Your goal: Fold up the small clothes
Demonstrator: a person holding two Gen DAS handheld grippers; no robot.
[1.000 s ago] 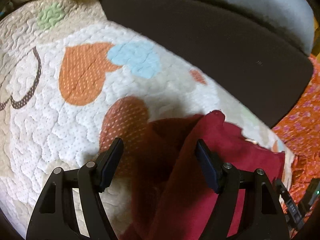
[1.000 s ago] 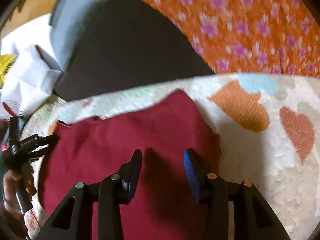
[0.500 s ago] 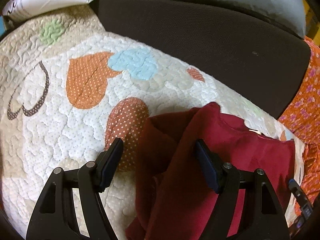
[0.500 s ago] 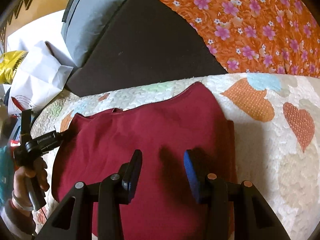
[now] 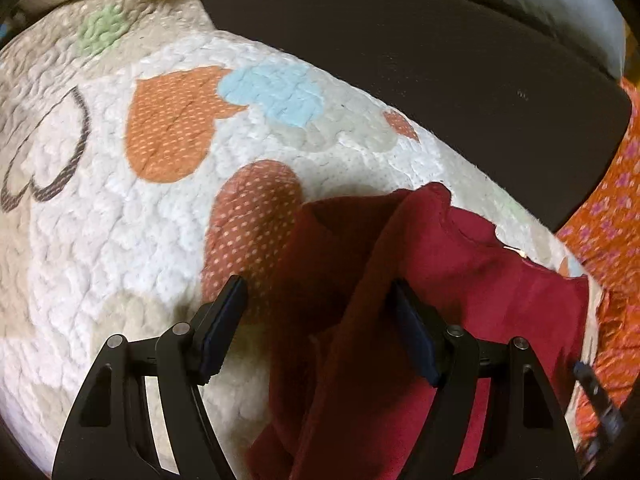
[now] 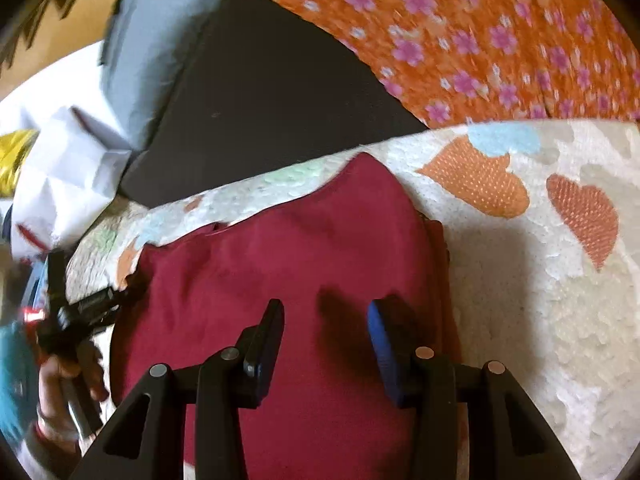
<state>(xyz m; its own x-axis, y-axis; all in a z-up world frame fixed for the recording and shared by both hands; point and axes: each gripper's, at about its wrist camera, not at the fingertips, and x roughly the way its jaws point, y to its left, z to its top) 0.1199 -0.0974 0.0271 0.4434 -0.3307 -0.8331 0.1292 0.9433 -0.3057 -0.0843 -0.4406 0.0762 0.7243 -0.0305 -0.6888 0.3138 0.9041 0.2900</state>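
Observation:
A small dark red garment [image 5: 460, 280] lies on a white quilt with heart patches [image 5: 120, 240]. In the left wrist view its left side is folded over, with a raised fold edge running between the fingers. My left gripper [image 5: 320, 316] is open and empty, low over that folded edge. In the right wrist view the garment [image 6: 280, 264] lies mostly flat. My right gripper [image 6: 326, 320] is open and empty, just above the garment's right part. The left gripper also shows at the garment's left edge in the right wrist view [image 6: 88, 308], held by a hand.
A dark cushion [image 5: 440, 60] and a grey pillow [image 6: 152, 40] lie beyond the quilt. An orange flowered cloth [image 6: 480, 40] lies at the far right. White paper or bags [image 6: 60, 160] sit at the far left.
Both views shift slightly and blur; the left gripper has come closer over the folded edge. Both grippers stay open. The garment has not visibly changed shape.

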